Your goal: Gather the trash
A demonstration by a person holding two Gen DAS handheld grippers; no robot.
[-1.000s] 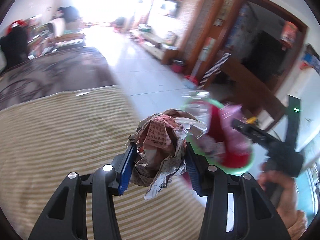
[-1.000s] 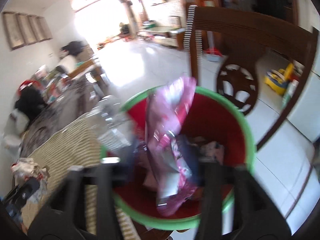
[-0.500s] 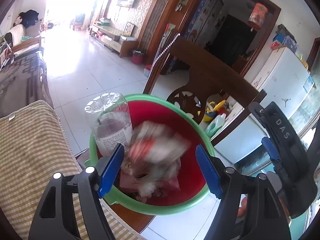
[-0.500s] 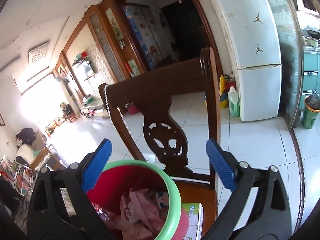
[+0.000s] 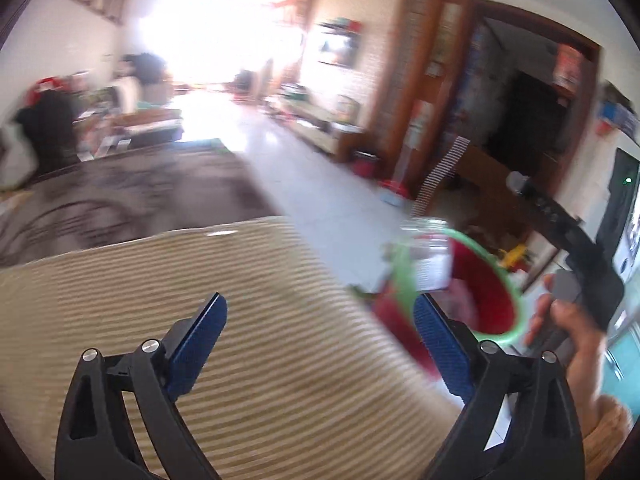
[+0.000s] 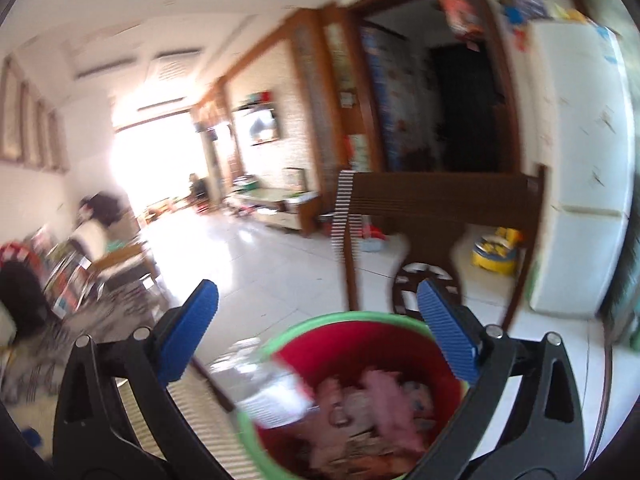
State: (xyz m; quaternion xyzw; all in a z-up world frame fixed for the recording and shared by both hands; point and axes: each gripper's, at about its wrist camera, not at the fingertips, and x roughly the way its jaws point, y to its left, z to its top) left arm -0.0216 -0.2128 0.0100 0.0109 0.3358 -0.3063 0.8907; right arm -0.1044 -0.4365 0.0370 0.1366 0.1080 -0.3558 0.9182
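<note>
The red bin with a green rim (image 5: 480, 248) (image 6: 348, 318) stands past the right edge of the striped tablecloth (image 5: 280, 360). A clear plastic bottle (image 5: 430, 256) (image 6: 272, 396) leans inside its near wall, with pink wrappers (image 6: 384, 396) and blurred paper scraps beside it. My left gripper (image 5: 320, 304) hovers over the cloth to the left of the bin; its jaws are opening and nothing is between them. My right gripper (image 6: 316, 292) hangs above the bin's near side, its jaws also opening and empty. A hand (image 5: 568, 320) holds it at the right of the left wrist view.
A dark wooden chair (image 6: 440, 204) stands just behind the bin. A white fridge (image 6: 580, 180) is at the right, and a yellow toy (image 6: 496, 252) lies on the tiled floor (image 6: 280, 272). A dark patterned cloth (image 5: 120, 204) lies beyond the striped one.
The left gripper carried a crumpled paper ball over the bin, opened and dropped it in, then swung back left over the cloth. The right gripper lifted away from the bin and its jaws widened.
</note>
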